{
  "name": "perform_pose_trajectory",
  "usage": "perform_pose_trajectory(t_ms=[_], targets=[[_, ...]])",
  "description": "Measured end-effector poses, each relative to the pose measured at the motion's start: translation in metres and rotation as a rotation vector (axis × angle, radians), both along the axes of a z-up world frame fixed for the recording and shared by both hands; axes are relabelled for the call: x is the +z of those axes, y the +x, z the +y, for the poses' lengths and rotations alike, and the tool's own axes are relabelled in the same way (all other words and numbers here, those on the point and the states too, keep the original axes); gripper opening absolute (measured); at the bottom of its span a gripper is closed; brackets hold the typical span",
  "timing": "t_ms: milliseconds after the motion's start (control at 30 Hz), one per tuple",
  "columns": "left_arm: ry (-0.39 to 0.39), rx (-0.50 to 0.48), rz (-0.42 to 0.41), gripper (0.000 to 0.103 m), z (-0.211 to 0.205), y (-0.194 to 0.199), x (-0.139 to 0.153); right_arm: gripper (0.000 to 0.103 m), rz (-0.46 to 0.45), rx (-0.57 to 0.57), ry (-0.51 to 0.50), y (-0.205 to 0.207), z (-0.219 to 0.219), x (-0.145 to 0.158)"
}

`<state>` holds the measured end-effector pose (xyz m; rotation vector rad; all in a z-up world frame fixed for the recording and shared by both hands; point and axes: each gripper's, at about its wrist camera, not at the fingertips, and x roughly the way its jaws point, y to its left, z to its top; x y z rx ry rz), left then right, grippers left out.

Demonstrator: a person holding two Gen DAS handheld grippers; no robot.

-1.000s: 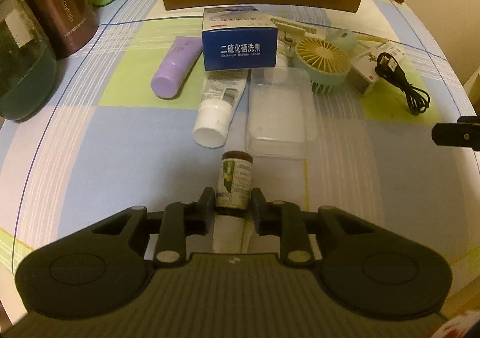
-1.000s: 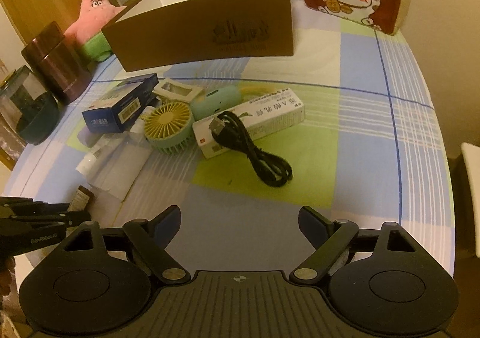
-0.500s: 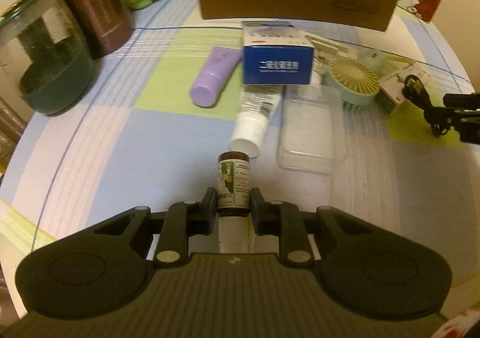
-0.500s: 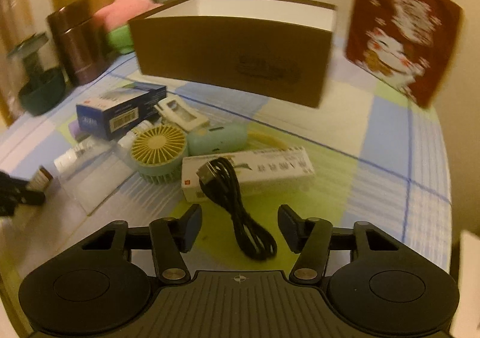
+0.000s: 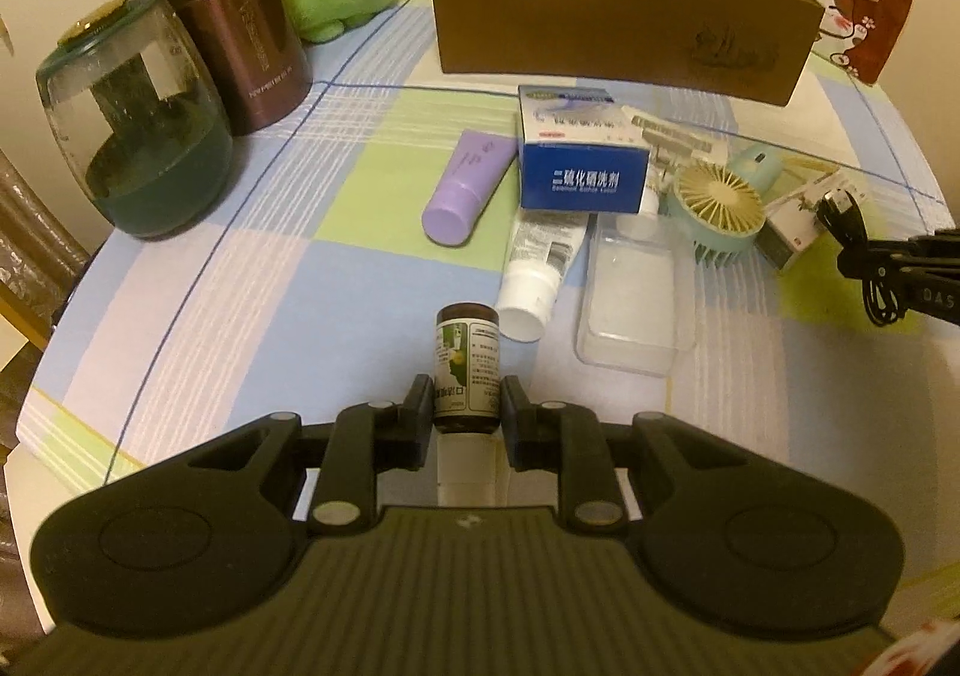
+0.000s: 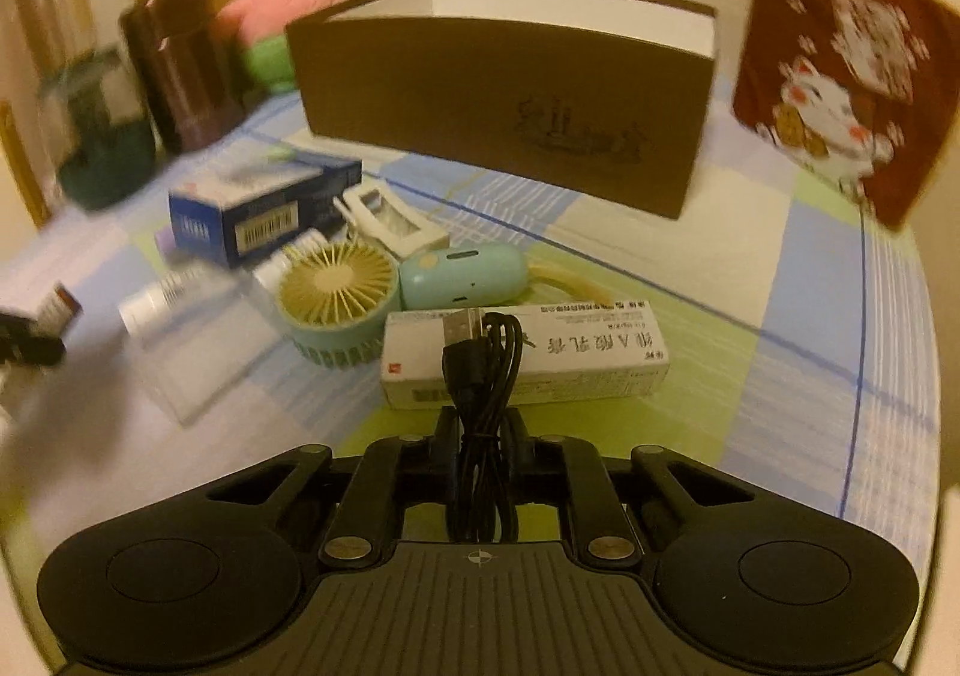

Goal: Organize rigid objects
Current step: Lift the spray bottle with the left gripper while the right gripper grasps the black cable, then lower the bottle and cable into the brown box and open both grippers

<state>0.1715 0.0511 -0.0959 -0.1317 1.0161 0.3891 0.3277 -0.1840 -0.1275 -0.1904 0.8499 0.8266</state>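
Observation:
My left gripper [image 5: 467, 406] is shut on a small brown bottle [image 5: 467, 370] with a green-and-white label, held above the checked tablecloth. My right gripper [image 6: 480, 445] is shut on a coiled black USB cable [image 6: 480, 370], whose plug end lies over a long white carton [image 6: 528, 355]. A brown open box [image 5: 618, 24] with a white inside stands at the back; it also shows in the right wrist view [image 6: 510, 99]. The right gripper shows at the right edge of the left wrist view [image 5: 900, 274].
On the cloth lie a blue-and-white carton [image 5: 585, 162], a purple tube [image 5: 465, 187], a white tube [image 5: 537, 268], a clear plastic case [image 5: 636, 304], a green hand fan [image 5: 720, 211] and a mint case [image 6: 462, 277]. A glass jar [image 5: 135, 129] and maroon canister [image 5: 231, 18] stand left.
My right gripper moved in over the black cable and closed on it. My left gripper rose and drew back with the brown bottle still in it.

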Motion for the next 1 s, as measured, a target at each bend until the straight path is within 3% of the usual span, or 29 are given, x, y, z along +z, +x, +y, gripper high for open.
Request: perform_pose_trajectory(t_ms=[233,433,800,1000], targets=[[0.011,-0.068,-0.040,0.021,0.004,0.018,0.028,0.014,0.054,-0.071,0.103,0.004,-0.004,0.032],[-0.005,-0.166,-0.104,0.021,0.016,0.060,0.056,0.014,0.079,-0.141,0.183,0.023,0.002,0.063],[-0.029,-0.323,-0.246,0.021,0.048,0.190,0.102,0.014,0.080,-0.240,0.281,0.106,0.054,0.113],[-0.061,-0.360,-0.262,0.021,0.065,0.263,0.108,0.014,0.079,-0.285,0.297,0.163,0.086,0.121]])
